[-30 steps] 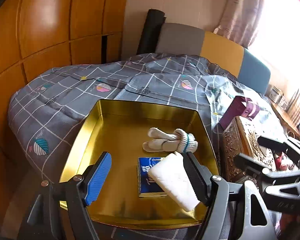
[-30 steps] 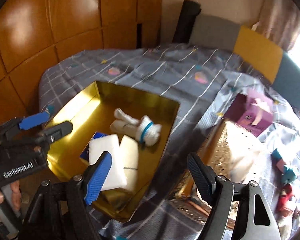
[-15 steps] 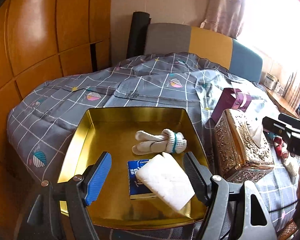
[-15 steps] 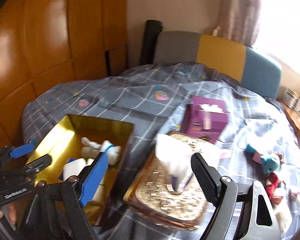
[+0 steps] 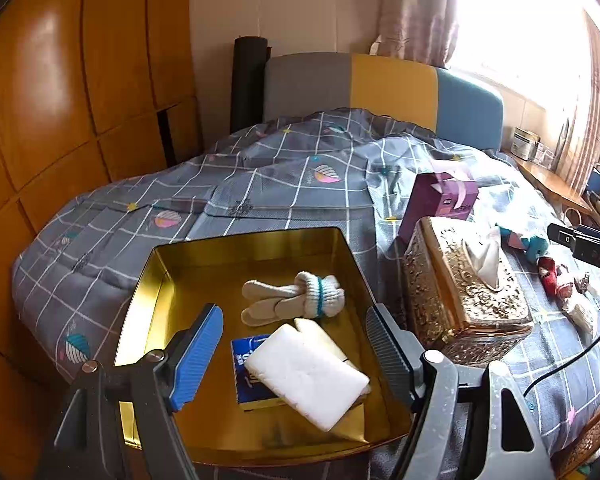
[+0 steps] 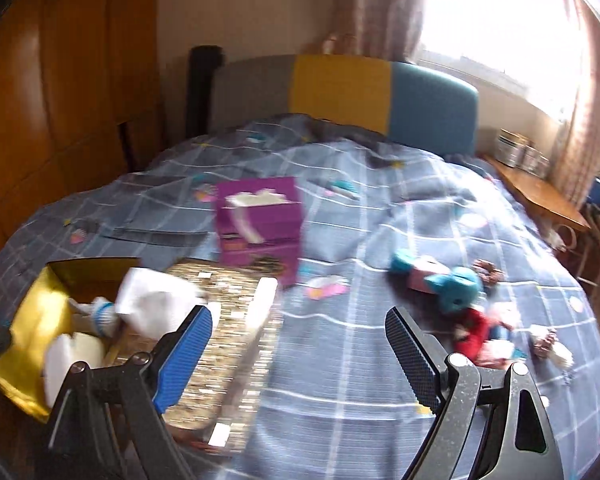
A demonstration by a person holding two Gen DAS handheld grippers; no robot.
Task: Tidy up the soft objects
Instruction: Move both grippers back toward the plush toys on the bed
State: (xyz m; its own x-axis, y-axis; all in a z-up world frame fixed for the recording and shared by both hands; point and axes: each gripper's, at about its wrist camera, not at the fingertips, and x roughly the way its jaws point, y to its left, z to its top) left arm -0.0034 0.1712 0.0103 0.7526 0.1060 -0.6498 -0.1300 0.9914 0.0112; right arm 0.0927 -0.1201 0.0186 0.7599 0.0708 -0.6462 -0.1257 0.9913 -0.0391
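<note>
Between pickups: socks [image 5: 296, 298] and white packs [image 5: 306, 376] already in gold tray [image 5: 152, 292], left gripper [image 5: 296, 354] spread and empty above it, right gripper [image 6: 300, 344] just opened, empty, facing soft toys [image 6: 440, 284] far right, probably next to pinch.

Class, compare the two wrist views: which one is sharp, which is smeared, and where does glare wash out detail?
Left wrist view: sharp, the rolled socks in the gold tray crisp; window blown out white. Right wrist view: motion-smeared, the purple tissue box and plush toys soft-edged; same window glare upper right.
</note>
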